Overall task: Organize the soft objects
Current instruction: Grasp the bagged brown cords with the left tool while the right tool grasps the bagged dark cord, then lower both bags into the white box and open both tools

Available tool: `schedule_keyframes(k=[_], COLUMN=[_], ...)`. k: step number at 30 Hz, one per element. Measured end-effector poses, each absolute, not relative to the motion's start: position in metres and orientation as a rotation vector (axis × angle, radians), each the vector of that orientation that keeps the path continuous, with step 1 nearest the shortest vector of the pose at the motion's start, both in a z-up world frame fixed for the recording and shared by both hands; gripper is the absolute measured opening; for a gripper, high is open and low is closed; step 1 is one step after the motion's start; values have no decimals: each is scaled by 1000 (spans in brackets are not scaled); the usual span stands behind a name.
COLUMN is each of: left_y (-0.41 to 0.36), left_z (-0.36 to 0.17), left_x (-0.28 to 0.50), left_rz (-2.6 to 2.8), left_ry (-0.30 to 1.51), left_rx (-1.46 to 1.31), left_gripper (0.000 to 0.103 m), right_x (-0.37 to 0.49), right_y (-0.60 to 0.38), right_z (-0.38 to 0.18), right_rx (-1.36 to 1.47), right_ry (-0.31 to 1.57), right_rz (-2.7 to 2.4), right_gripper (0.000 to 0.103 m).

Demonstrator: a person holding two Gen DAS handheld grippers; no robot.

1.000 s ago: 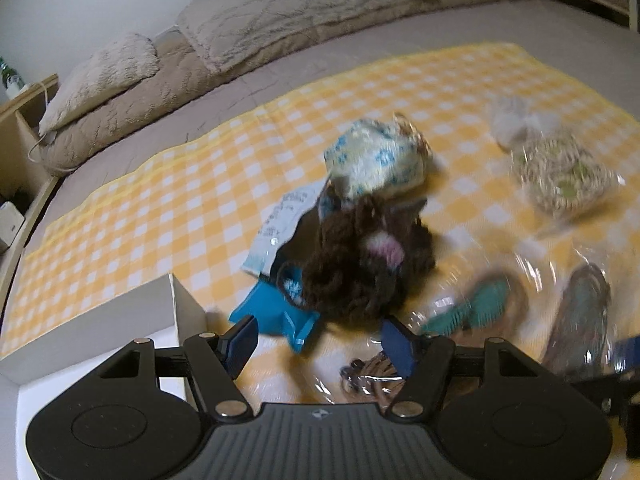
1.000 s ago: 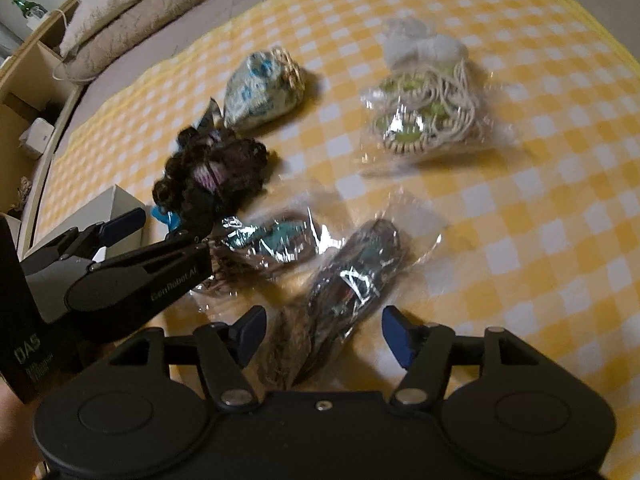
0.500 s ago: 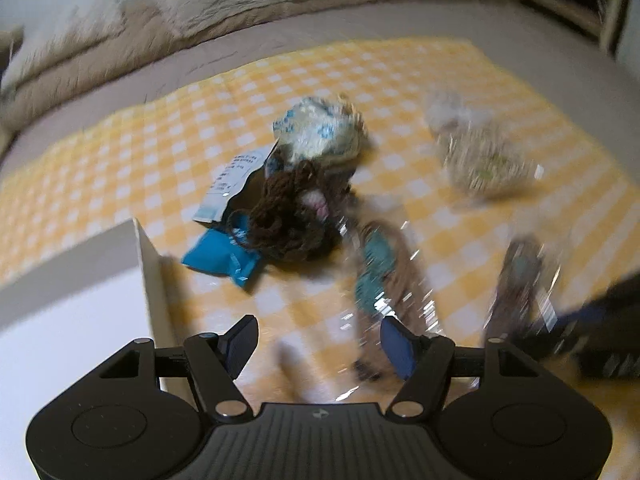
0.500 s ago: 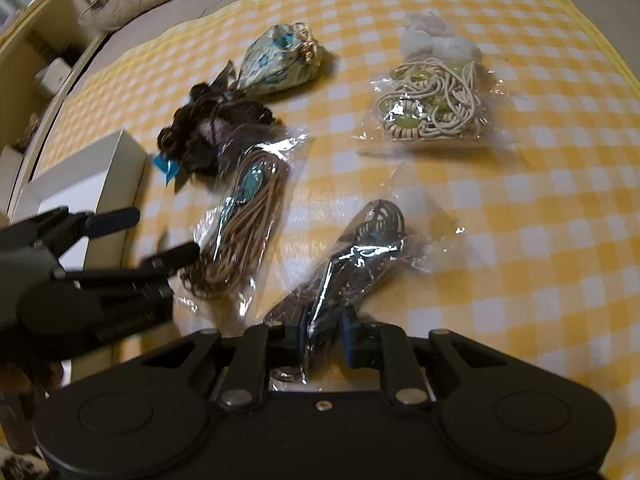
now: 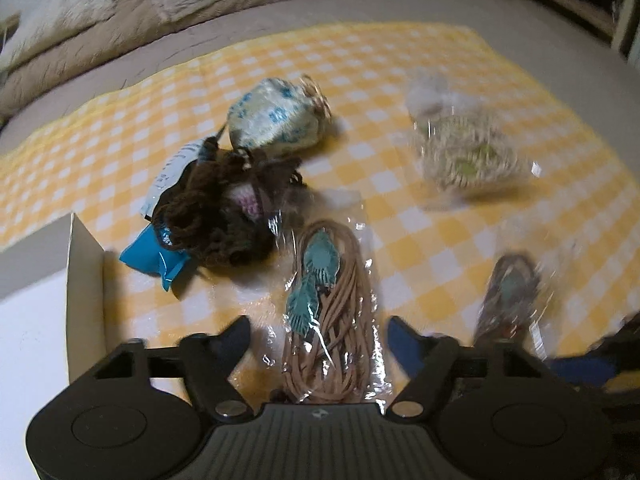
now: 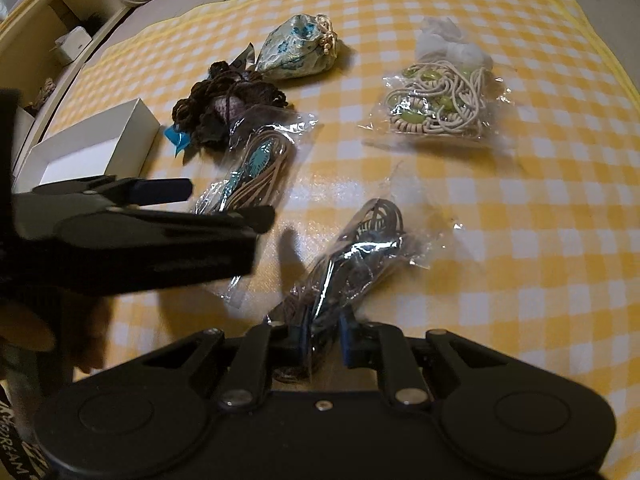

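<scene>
Two bags need care: your right gripper (image 6: 323, 338) pinches the dark cord bag (image 6: 352, 256), so lift it slowly. Your left gripper (image 5: 318, 334) is spread around the tan cord bag (image 5: 332, 320); close on the cords, not the loose plastic.

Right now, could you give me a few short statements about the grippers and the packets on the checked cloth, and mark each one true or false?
1. The right gripper is shut on the dark cord packet. True.
2. The left gripper is shut on the tan cord packet. False: its jaws stand open on either side of that packet.
3. The floral pouch lies inside the white box. False: it lies on the checked cloth, beyond the brown crochet piece.
4. The packet of cream cords with green beads lies apart from both grippers. True.
</scene>
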State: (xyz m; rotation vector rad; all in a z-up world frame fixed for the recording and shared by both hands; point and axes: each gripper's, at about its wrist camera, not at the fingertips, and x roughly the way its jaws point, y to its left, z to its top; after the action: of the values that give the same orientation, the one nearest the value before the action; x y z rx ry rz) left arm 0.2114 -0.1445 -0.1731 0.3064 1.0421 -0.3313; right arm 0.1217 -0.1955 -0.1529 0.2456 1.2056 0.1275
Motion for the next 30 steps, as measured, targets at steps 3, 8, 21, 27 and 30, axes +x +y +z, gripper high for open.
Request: schedule_keyframes(k=[3, 8, 21, 27, 30], left_y=[-144, -135, -108, -82, -65], left_z=[-170, -162, -100, -71, -61], left_x=[210, 208, 184, 171, 165], left_rz=[-337, -339, -359, -326, -302], left_ry=[1039, 1038, 913, 823, 787], left_rx=[305, 270, 137, 106, 92], left_gripper=[56, 37, 33, 33, 33], right_x=[121, 118, 104, 101, 102], right_y=[-197, -201, -206, -204, -199], right_z=[-153, -151, -124, -101, -90], right_rx=[246, 240, 223, 186, 178], right_ry=[1203, 1192, 1085, 989, 948], right_rz=[126, 115, 81, 62, 63], right_gripper=[15, 15, 14, 14, 14])
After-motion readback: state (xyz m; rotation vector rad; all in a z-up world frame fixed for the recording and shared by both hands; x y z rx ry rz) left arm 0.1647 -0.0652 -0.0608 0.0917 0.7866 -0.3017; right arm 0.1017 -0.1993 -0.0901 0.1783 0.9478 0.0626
